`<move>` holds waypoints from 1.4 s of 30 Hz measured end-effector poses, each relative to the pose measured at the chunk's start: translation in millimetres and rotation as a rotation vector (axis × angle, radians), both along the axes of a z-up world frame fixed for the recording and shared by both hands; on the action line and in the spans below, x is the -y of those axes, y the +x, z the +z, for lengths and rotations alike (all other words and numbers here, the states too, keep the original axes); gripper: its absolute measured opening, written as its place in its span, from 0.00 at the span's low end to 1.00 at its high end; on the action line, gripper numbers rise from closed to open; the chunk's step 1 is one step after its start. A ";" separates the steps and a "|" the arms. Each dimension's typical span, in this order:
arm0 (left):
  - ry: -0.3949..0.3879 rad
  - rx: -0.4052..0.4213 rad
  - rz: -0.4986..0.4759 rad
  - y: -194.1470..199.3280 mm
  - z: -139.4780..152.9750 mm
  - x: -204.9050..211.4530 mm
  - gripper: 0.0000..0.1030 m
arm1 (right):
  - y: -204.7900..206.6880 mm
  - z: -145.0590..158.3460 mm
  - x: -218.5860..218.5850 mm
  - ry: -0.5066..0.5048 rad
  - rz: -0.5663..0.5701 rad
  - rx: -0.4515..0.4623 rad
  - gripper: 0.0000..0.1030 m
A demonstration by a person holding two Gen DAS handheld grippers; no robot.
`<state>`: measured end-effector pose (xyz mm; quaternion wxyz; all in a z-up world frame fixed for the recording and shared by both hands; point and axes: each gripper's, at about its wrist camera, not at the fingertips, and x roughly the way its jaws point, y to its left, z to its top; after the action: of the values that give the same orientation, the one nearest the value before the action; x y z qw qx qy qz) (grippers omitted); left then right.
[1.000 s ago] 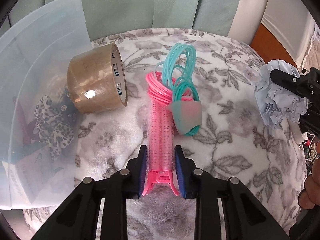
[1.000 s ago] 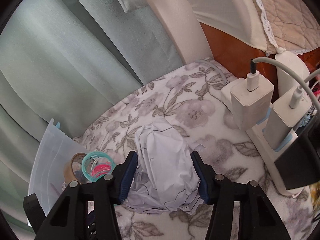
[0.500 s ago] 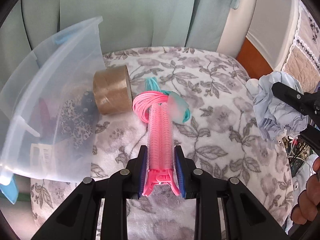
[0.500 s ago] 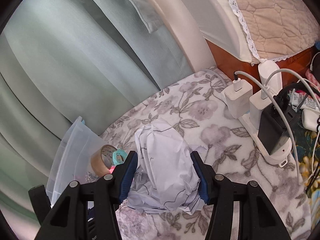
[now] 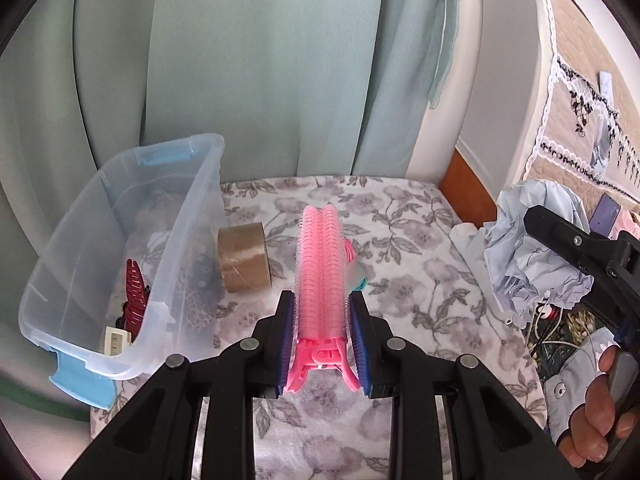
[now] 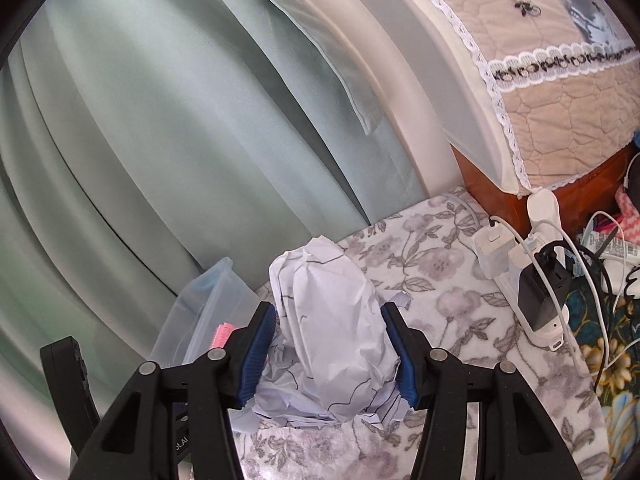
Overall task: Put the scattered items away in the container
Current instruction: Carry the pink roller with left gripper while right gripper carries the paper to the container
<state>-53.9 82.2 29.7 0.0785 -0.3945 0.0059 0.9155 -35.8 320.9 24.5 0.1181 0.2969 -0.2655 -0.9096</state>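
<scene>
Both lifted: pink clip [image 5: 320, 264] btwn left jaws, paper wad [image 6: 332, 336] btwn right.

pink clip [image 5: 320, 268], brown tape [image 5: 243, 258], perhaps grey-floral blanket [image 5: 416, 280]

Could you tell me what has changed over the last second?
Both grippers have risen: the left gripper lifted the pink roller off the blanket, the right gripper lifted the crumpled paper. Both grips are unchanged. The tape stays beside the bin.

Two downward wrist views, shared bin [image 5: 120, 248]
</scene>
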 end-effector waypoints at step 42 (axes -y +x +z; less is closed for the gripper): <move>0.210 -0.168 0.280 30.8 39.7 159.0 0.27 | 33.4 75.6 124.2 0.167 0.233 -0.139 0.56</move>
<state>-23.2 -76.8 69.5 -0.0098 -0.3032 -0.1380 0.9428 -2.4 196.6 100.1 0.2160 0.2707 -0.1437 -0.9270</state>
